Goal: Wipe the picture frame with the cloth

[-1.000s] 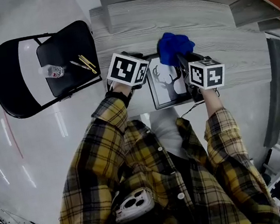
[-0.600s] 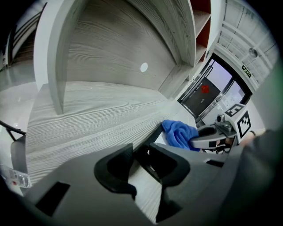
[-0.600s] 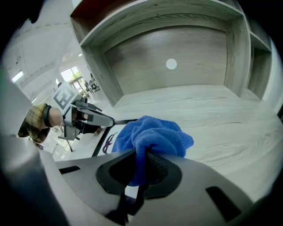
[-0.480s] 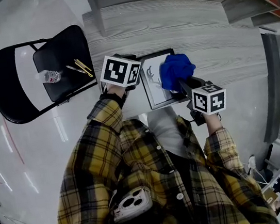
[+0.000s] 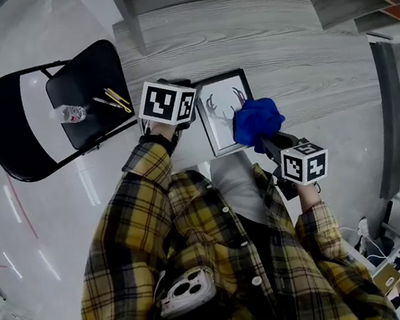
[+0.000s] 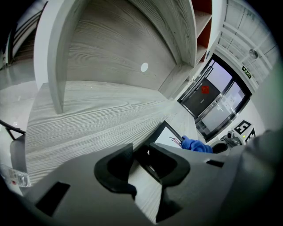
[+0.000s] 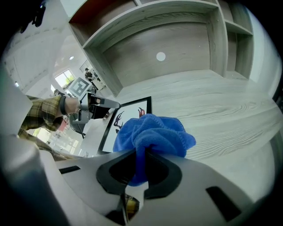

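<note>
A black picture frame (image 5: pixel 224 111) with an antler print lies on the grey wood-grain table (image 5: pixel 295 52). My left gripper (image 6: pixel 143 161) is shut on the frame's (image 6: pixel 169 133) left edge, its marker cube (image 5: pixel 167 102) above it in the head view. My right gripper (image 7: pixel 140 165) is shut on a bunched blue cloth (image 7: pixel 152 131). The cloth (image 5: pixel 256 121) rests on the frame's near right part and hides that corner. In the right gripper view the frame (image 7: pixel 128 115) shows behind the cloth, with the left gripper (image 7: pixel 95 103) at its far side.
A black folding chair (image 5: pixel 27 99) stands left of the table and carries a small bottle (image 5: pixel 70 113) and yellow-handled tools (image 5: pixel 118 97). Shelving uprights (image 6: pixel 53 66) rise at the table's back. The table's near edge runs just below the frame.
My right gripper has drawn the cloth from beyond the frame's far end back along its right side toward the person. The left gripper has kept its hold on the frame.
</note>
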Demonstrator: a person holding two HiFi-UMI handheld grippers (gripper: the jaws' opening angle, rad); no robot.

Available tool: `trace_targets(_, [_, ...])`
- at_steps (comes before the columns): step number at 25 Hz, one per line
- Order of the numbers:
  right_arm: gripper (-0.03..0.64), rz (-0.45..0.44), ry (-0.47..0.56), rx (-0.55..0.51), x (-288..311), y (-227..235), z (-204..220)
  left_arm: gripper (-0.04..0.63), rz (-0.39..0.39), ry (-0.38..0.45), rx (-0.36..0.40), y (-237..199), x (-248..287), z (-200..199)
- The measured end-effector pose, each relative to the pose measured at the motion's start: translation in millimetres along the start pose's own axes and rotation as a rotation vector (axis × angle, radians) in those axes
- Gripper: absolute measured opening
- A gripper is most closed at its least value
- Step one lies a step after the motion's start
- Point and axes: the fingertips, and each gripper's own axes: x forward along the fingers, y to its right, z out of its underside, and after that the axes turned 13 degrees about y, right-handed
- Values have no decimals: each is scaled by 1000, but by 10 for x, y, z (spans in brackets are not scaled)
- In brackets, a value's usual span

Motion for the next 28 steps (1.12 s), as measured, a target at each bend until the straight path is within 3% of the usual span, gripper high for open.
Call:
trace_targets(6, [48,2,31,36,-101,-23,5,117,-1,2,-3,4,-5,-11])
trace_targets(10, [48,-14,140,44,-226,-154,-297,119,10,0,-15,8,-3,14])
trace_targets(13, [48,-42,247,44,-368,-297,-637,118,25,10,-73,-18,-47,-10])
trace_targets(18, [48,-97,413,11,-601,-545,-1209,118,46,119,-99,22,-325,-276])
trace_targets(23, [48,-162,546,-15,-830,-839,-1680,117,171,249,-100,379,-750,-646])
trace_targets(28, [48,-229,658,-46,-1083,-1140,-2009,51,300,370,15,934,-1326,-1058])
